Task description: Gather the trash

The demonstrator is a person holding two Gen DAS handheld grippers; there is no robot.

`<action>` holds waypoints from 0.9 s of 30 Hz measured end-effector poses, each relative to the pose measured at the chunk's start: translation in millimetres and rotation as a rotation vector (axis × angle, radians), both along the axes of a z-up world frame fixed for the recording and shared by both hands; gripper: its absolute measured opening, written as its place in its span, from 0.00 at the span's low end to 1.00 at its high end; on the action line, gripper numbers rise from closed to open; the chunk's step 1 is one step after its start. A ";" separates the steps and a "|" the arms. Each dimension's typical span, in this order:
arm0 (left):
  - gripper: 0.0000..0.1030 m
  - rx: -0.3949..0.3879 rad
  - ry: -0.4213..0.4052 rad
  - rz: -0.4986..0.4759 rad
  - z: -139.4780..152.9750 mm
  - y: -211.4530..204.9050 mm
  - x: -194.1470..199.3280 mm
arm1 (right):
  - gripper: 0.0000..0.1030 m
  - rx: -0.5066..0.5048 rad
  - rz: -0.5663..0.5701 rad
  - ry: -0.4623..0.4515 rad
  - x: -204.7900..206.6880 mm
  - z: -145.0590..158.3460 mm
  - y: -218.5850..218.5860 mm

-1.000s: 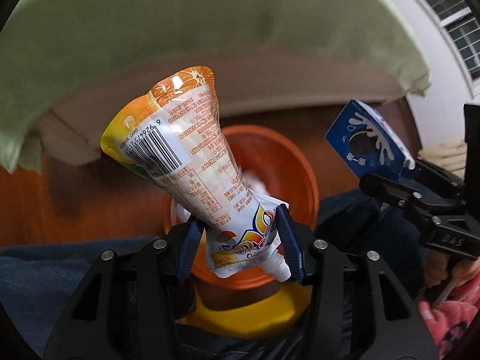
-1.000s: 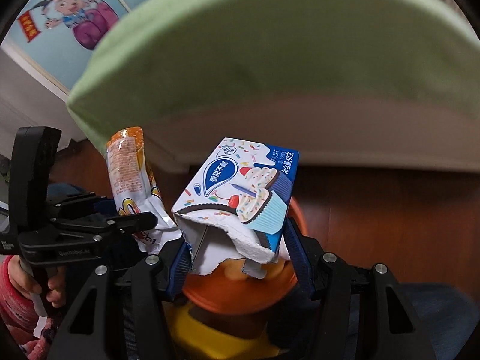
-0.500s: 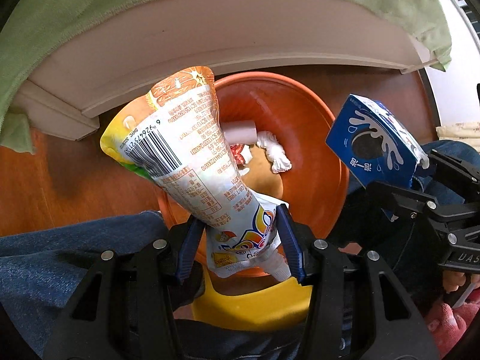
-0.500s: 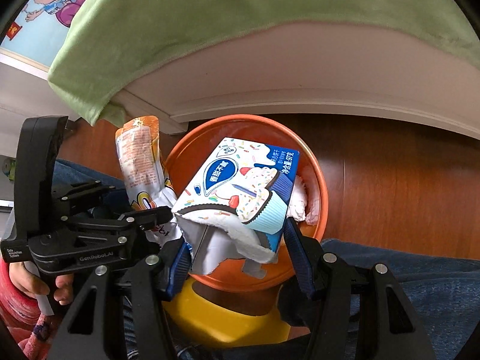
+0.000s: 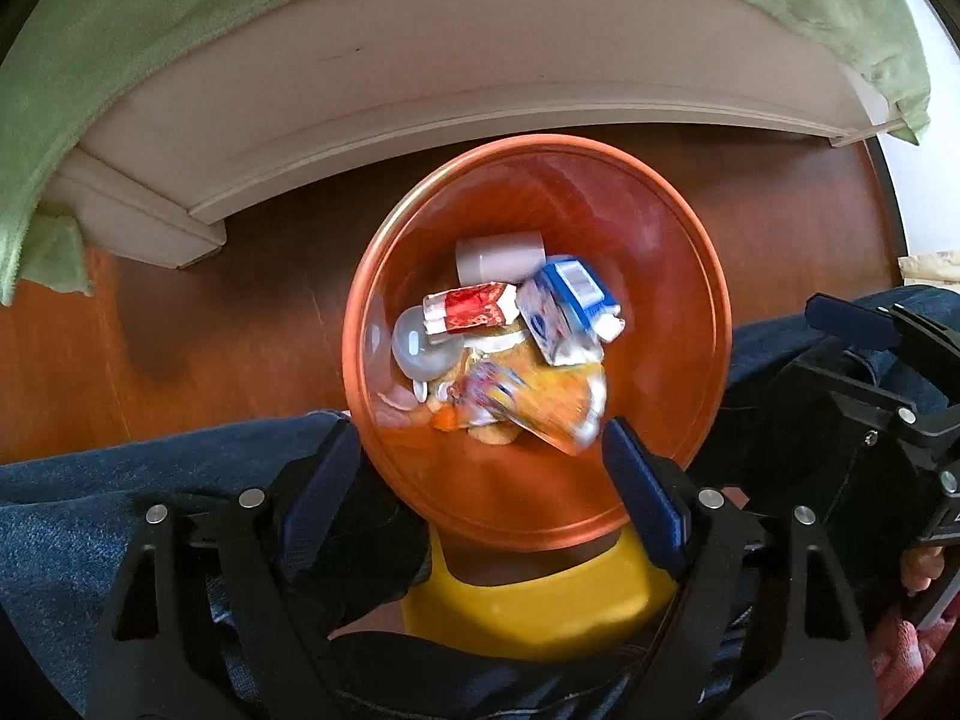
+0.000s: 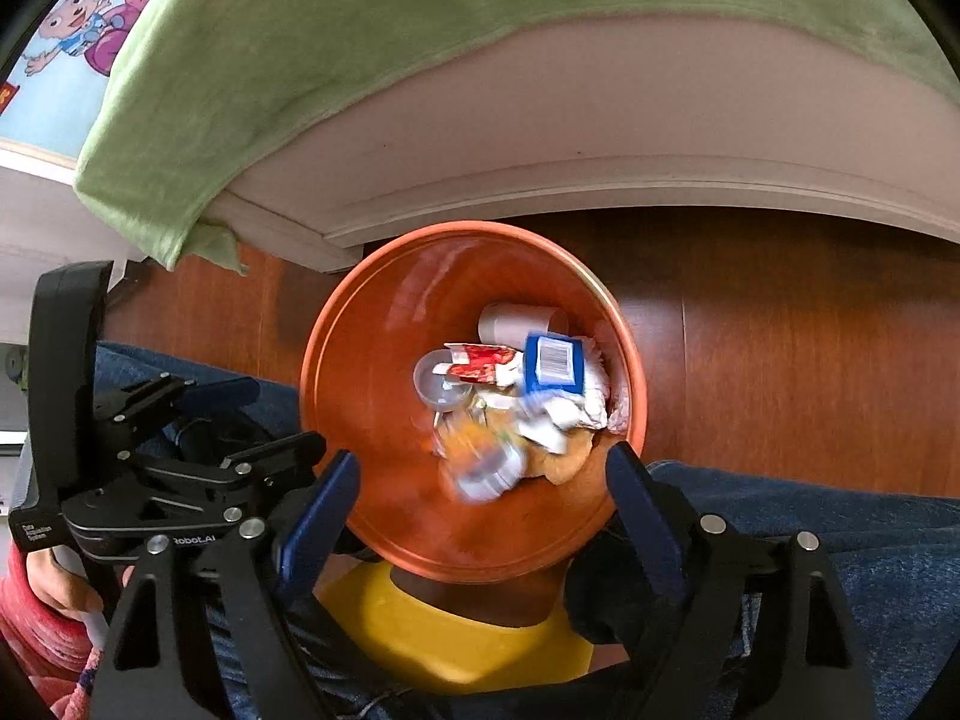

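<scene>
Blue pads on both grippers stand wide apart with nothing between them: the jaws of the left gripper (image 5: pixel 483 483) and of the right gripper (image 6: pixel 483 492) have just been opening, and what they carried is gone from between them. Just beyond and below the fingertips of each is the orange bin (image 5: pixel 717 324), its mouth facing straight up at them; the left one hangs over its near-left rim, the right one (image 5: pixel 864 420) a little off to the side. Inside, nearest the fingers, the orange pouch (image 5: pixel 540 402) lies blurred, probably not yet settled, its long axis running across the bin. Just past it the blue-and-white box (image 5: pixel 567 306) sits tilted, barcode up in the right view. Farther in are a red wrapper (image 5: pixel 471 312), a clear cup (image 5: pixel 414 348) and a white cup (image 5: pixel 498 255). My guess: this drop is done, and both hands are equally free to lift away for more.
</scene>
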State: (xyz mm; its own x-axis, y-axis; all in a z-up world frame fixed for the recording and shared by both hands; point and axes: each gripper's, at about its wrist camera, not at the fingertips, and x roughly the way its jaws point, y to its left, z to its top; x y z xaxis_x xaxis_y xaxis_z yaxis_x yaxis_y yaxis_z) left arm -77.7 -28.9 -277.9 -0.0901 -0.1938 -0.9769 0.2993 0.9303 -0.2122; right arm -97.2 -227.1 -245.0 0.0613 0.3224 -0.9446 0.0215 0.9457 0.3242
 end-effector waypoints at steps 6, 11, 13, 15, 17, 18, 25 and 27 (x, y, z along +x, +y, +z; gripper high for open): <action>0.78 -0.002 -0.010 0.004 1.0 3.2 2.0 | 0.80 -0.004 0.000 -0.007 -1.3 1.7 -2.3; 0.78 -0.004 -0.014 0.010 2.3 4.3 2.1 | 0.80 -0.007 0.001 -0.016 -2.2 3.0 -3.1; 0.78 -0.007 -0.014 0.013 2.9 5.3 2.4 | 0.80 -0.008 0.000 -0.020 -2.2 3.5 -2.7; 0.78 -0.009 -0.016 0.015 4.4 6.2 2.9 | 0.80 -0.009 -0.001 -0.023 -2.2 4.1 -3.1; 0.78 -0.008 -0.040 0.022 11.0 8.2 4.9 | 0.80 -0.013 -0.004 -0.031 -1.6 6.6 -4.1; 0.78 -0.010 -0.057 0.027 15.9 9.4 6.7 | 0.80 -0.016 -0.005 -0.037 -0.9 7.9 -4.8; 0.78 -0.031 -0.175 0.053 54.6 15.5 20.4 | 0.80 -0.023 -0.012 -0.073 2.9 20.2 -7.5; 0.78 -0.042 -0.214 0.066 67.0 17.8 24.9 | 0.80 -0.030 -0.012 -0.092 4.9 26.1 -9.0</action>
